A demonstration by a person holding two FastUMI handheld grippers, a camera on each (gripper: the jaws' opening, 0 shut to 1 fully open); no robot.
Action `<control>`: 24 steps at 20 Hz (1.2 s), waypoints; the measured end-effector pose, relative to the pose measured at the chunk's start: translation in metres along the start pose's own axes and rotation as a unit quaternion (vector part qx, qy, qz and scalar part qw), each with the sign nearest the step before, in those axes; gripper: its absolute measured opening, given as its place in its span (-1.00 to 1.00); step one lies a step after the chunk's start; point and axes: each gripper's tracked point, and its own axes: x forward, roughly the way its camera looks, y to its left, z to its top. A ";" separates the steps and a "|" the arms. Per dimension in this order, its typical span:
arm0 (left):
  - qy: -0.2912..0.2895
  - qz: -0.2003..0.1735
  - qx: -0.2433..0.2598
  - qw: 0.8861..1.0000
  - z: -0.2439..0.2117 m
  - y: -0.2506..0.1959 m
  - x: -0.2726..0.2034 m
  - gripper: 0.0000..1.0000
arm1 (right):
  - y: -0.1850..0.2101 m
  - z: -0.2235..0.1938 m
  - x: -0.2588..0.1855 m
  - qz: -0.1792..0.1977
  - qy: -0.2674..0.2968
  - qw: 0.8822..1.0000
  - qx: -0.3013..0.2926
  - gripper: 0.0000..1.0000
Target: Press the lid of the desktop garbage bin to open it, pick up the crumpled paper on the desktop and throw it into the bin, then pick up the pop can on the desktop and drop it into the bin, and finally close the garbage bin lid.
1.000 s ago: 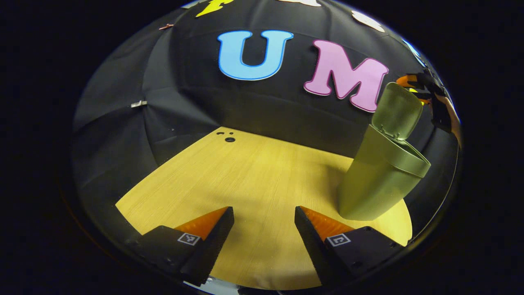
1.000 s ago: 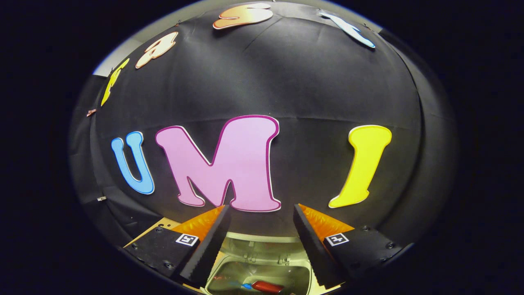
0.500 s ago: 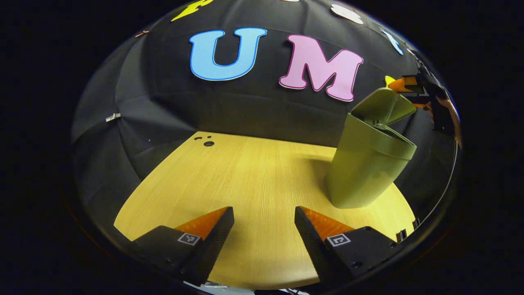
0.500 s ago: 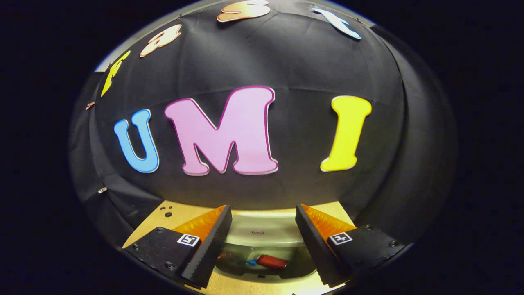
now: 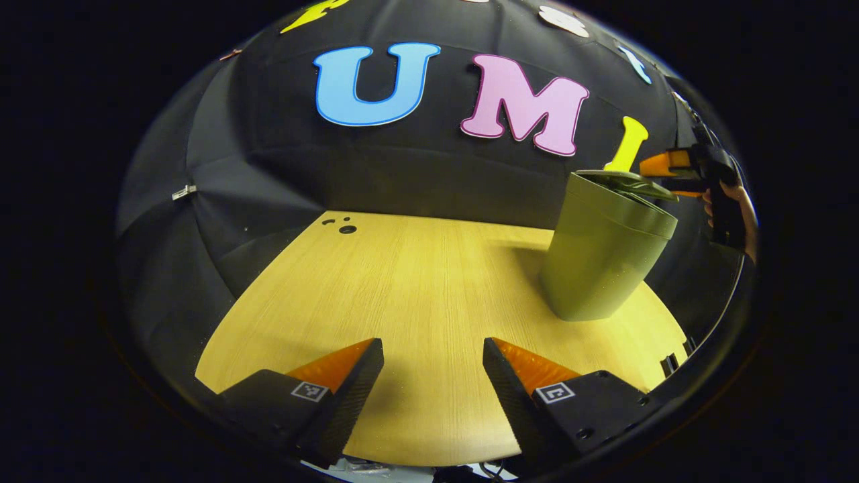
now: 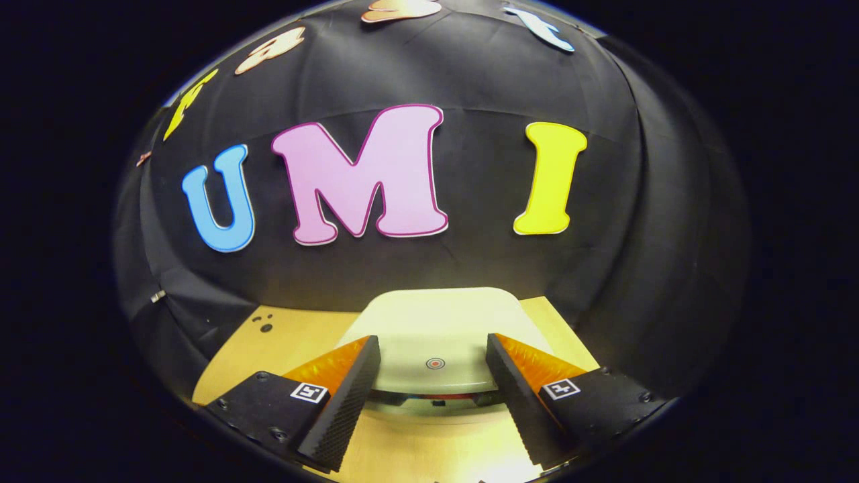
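Lid (image 6: 436, 329) has dropped nearly shut on the bin (image 5: 600, 258); right tongs (image 6: 433, 379) spread level above it, left tongs (image 5: 433, 386) spread

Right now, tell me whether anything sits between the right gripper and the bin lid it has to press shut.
Nothing visible does. In the right gripper view, the right gripper is open and right over the lid, with no object between the fingers and its top. The lid is nearly down on the bin, with a narrow gap left at its near edge.
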 end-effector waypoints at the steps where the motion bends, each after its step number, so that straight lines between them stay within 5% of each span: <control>1: -0.001 -0.002 -0.004 1.000 0.000 0.001 -0.002 0.92 | -0.001 -0.009 0.000 -0.005 0.007 1.000 -0.007 0.99; 5: 0.007 -0.007 0.002 1.000 -0.008 0.006 -0.006 0.92 | 0.003 -0.024 0.000 -0.007 0.004 1.000 -0.010 0.89; 17: 0.017 -0.026 0.027 0.999 -0.019 0.009 -0.003 0.92 | 0.003 -0.032 0.005 -0.028 -0.006 1.000 0.002 1.00; 24: -0.029 -0.032 0.033 0.999 0.025 0.006 -0.001 0.92 | 0.011 -0.015 -0.016 -0.014 -0.057 0.997 0.043 0.99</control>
